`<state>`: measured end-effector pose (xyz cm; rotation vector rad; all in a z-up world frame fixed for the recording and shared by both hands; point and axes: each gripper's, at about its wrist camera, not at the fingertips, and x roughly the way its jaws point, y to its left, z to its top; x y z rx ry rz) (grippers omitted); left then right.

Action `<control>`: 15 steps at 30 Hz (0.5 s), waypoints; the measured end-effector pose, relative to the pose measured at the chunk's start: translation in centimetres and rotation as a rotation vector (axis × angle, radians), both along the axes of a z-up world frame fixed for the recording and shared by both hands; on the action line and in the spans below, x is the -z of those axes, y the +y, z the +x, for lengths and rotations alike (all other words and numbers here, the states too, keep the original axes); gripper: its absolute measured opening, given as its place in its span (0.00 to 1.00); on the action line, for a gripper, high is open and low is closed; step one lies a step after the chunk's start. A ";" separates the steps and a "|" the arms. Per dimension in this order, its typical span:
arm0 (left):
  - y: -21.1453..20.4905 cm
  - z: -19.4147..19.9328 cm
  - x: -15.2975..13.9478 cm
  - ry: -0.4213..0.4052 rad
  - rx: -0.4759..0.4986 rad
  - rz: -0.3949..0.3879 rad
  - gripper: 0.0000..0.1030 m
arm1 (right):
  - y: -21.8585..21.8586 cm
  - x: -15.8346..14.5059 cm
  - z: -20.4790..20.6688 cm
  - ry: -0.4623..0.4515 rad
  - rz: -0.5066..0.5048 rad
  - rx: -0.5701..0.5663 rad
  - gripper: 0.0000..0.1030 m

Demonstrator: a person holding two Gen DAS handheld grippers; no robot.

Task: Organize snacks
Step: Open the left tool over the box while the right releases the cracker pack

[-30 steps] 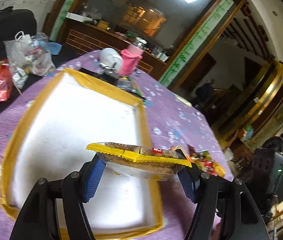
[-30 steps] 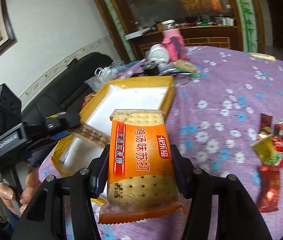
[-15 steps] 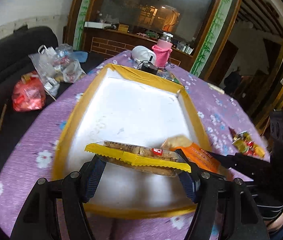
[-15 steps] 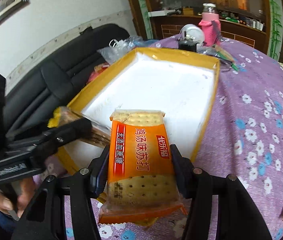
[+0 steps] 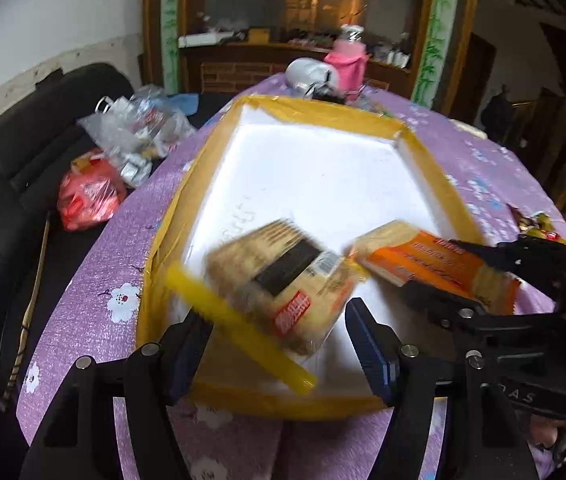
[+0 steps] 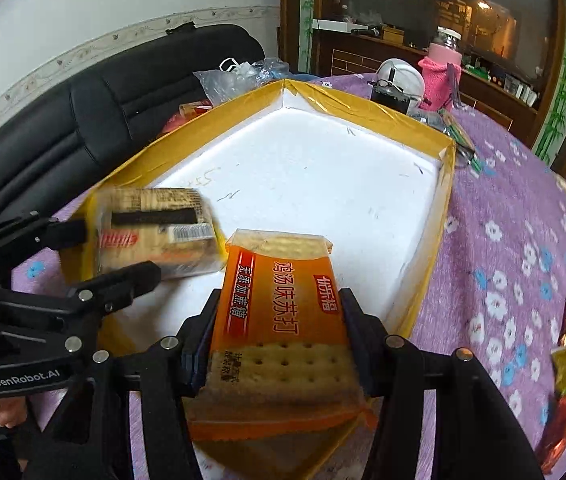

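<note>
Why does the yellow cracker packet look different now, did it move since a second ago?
Yes. The yellow-edged cracker packet has tipped out of the left gripper, falling into the white foam tray with yellow taped rim, its back label now showing.

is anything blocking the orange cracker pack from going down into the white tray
Nothing visible does. The orange cracker pack, clamped in the right gripper, hangs over the near end of the white tray, whose floor ahead is bare. The yellow-edged cracker pack at the left gripper sits off to one side.
</note>
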<state>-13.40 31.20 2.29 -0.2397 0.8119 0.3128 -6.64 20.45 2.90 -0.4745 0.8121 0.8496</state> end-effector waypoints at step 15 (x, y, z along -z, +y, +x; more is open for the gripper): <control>-0.4 1.1 0.5 0.016 0.004 0.043 0.78 | -1.4 -1.1 -1.0 -0.072 0.024 -0.026 0.59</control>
